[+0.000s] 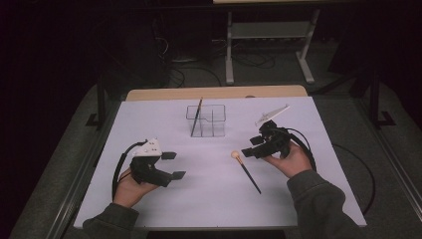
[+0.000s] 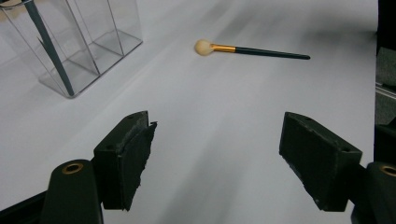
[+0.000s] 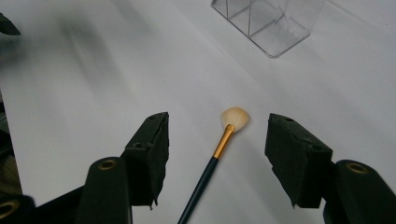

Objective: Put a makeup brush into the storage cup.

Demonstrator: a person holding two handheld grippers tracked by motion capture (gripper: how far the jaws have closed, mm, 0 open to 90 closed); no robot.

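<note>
Your right gripper (image 3: 217, 158) has its jaws apart with nothing pressed between the pads, and the makeup brush (image 3: 219, 149) lies flat on the white table (image 3: 84, 79) in the gap between them: its pale round bristle head sits level with the jaw tips, the gold ferrule just below it, and the dark handle runs back toward the gripper body, passing a little nearer the left jaw than the right. Neither pad touches the brush. Beyond the right jaw's tip, well apart, stands the clear organizer (image 3: 266, 23). In the high view your right hand (image 1: 291, 159) holds that gripper over the brush's head end, while the handle points back toward you. Your left gripper (image 2: 217, 158) also stands with its jaws wide apart and empty, over bare table. From it, the brush lies far ahead, slightly toward the right jaw, crosswise to the jaws, and the organizer sits ahead past the left jaw, with a second brush (image 2: 49, 49) leaning inside one of its compartments.
</note>
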